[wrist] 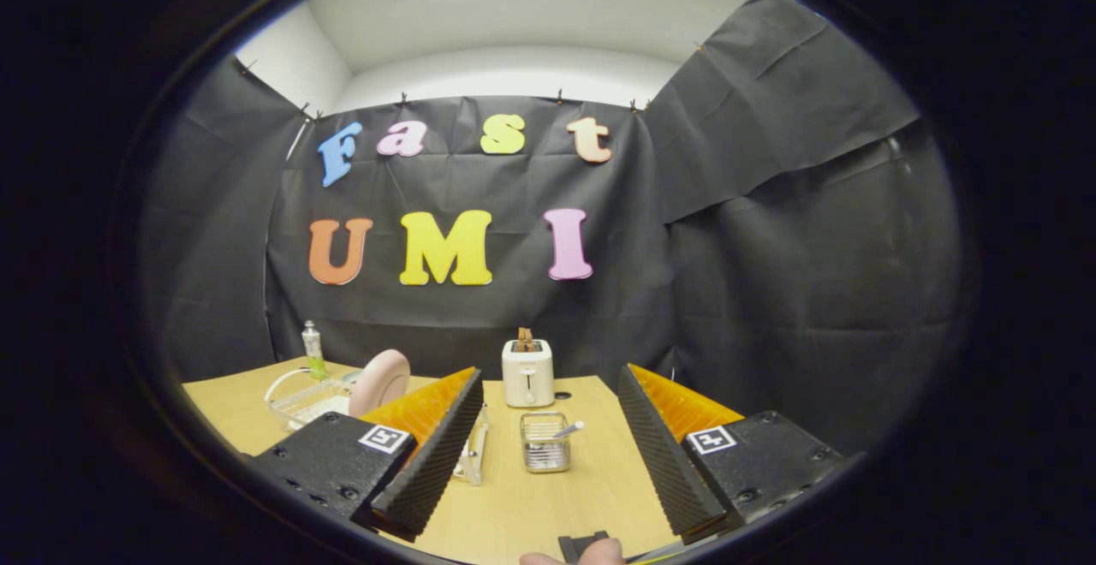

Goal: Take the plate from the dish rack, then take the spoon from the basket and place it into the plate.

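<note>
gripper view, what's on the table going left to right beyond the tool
Bottle → dish rack → plate standing on edge in the rack → toaster, with the basket holding the spoon just in front of it. The tool is open, its fingers either side of the basket and touching nothing.

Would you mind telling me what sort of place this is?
Probably a staged kitchen booth: a wooden table before black cloth walls, holding a toaster, a dish rack with a plate, and a spoon basket. The gripper is open.
</note>
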